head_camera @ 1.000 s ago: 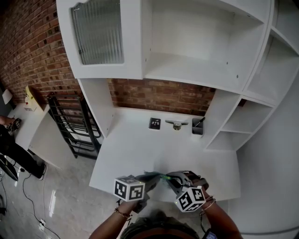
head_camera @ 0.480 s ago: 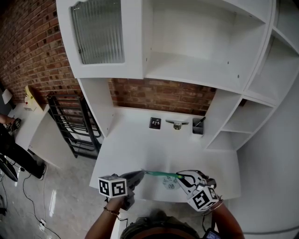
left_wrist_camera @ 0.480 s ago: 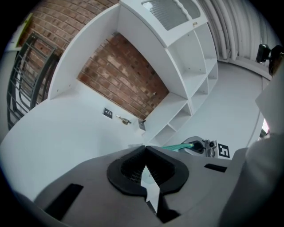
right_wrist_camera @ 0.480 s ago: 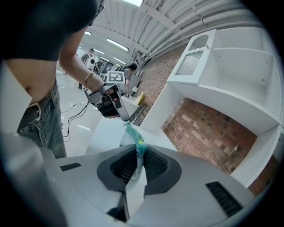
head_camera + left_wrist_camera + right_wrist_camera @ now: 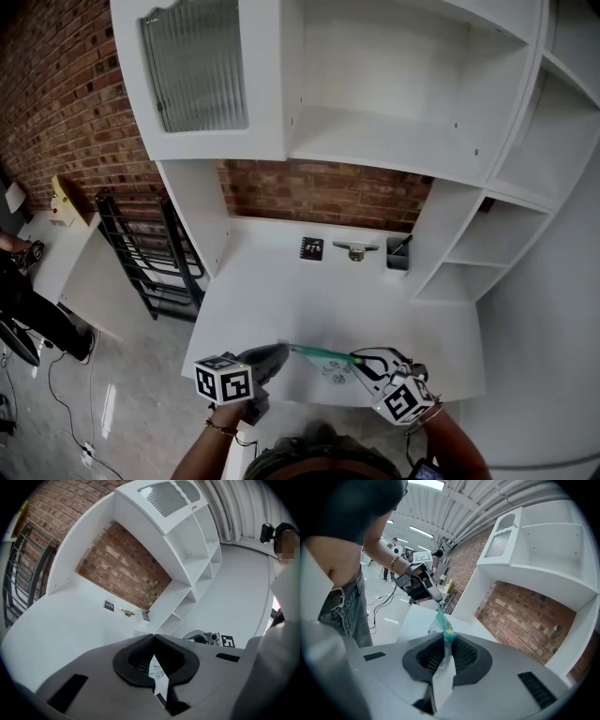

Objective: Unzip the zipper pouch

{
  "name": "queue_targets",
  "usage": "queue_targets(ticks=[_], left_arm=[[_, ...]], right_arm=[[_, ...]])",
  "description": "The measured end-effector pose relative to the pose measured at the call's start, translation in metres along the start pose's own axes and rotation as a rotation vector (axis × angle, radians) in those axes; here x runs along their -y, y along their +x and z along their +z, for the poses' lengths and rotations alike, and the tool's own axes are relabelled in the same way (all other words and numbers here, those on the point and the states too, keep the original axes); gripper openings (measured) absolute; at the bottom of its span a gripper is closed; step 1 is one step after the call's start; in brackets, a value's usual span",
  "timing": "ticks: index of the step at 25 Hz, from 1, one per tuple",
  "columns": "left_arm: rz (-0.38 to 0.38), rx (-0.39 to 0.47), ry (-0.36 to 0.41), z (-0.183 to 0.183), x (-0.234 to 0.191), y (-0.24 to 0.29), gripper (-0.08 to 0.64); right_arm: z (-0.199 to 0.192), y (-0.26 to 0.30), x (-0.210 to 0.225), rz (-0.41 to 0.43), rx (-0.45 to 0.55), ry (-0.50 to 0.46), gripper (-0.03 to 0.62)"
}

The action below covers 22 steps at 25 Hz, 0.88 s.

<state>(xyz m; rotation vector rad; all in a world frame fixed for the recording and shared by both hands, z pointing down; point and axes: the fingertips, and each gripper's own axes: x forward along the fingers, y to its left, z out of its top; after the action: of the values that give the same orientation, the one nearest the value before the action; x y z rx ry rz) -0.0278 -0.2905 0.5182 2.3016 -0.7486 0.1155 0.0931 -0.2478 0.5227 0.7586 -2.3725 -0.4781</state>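
Note:
A clear zipper pouch (image 5: pixel 331 368) with printed drawings and a green zipper (image 5: pixel 319 353) hangs stretched between both grippers above the white desk's front edge. My left gripper (image 5: pixel 284 349) is shut on the pouch's left end; a white printed strip of the pouch (image 5: pixel 158 673) shows between its pads. My right gripper (image 5: pixel 358 359) is shut on the right end. In the right gripper view the green zipper (image 5: pixel 443 623) runs from that gripper's (image 5: pixel 446 639) closed pads toward the left gripper (image 5: pixel 436 596). Whether either holds the zipper pull I cannot tell.
On the white desk (image 5: pixel 272 300), a marker card (image 5: pixel 310 247), a metal item (image 5: pixel 354 250) and a grey pen holder (image 5: pixel 397 255) line the brick back wall. White shelves (image 5: pixel 394 141) hang above. A black rack (image 5: pixel 150 253) stands on the floor to the left.
The left gripper has moved left, away from the right one, and the pouch now stretches out between them. The right gripper has shifted slightly right.

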Motion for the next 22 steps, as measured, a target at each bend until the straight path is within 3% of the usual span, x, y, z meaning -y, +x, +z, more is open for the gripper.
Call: queue_targets(ticks=[4, 9, 12, 13, 15, 17, 19, 21, 22], left_arm=[[-0.009, 0.009, -0.012, 0.002, 0.000, 0.002, 0.002], [-0.023, 0.037, -0.019, 0.011, 0.004, 0.005, 0.002], [0.010, 0.091, 0.006, 0.015, -0.003, 0.003, 0.002], [0.009, 0.118, -0.001, 0.017, -0.005, 0.002, 0.041], [-0.017, 0.179, -0.039, 0.019, -0.006, 0.000, 0.269], [-0.033, 0.234, -0.063, 0.022, -0.007, -0.003, 0.275], [-0.032, 0.263, -0.055, 0.022, -0.006, -0.004, 0.273], [-0.035, 0.273, -0.046, 0.020, -0.003, -0.004, 0.263], [-0.039, 0.277, -0.048, 0.020, -0.001, -0.004, 0.258]], right_arm=[[-0.010, 0.004, 0.000, 0.021, 0.011, 0.105, 0.031], [-0.009, 0.008, 0.008, 0.051, 0.089, 0.304, 0.031], [-0.013, 0.014, 0.013, 0.085, 0.132, 0.440, 0.031], [-0.017, 0.018, 0.014, 0.112, 0.137, 0.491, 0.031], [-0.027, 0.031, 0.016, 0.178, 0.137, 0.604, 0.029], [-0.045, 0.047, 0.025, 0.236, 0.145, 0.765, 0.029], [-0.067, 0.060, 0.046, 0.265, 0.179, 0.986, 0.029], [-0.093, 0.068, 0.074, 0.217, 0.172, 1.128, 0.031], [-0.108, 0.072, 0.085, 0.170, 0.136, 1.139, 0.032]])
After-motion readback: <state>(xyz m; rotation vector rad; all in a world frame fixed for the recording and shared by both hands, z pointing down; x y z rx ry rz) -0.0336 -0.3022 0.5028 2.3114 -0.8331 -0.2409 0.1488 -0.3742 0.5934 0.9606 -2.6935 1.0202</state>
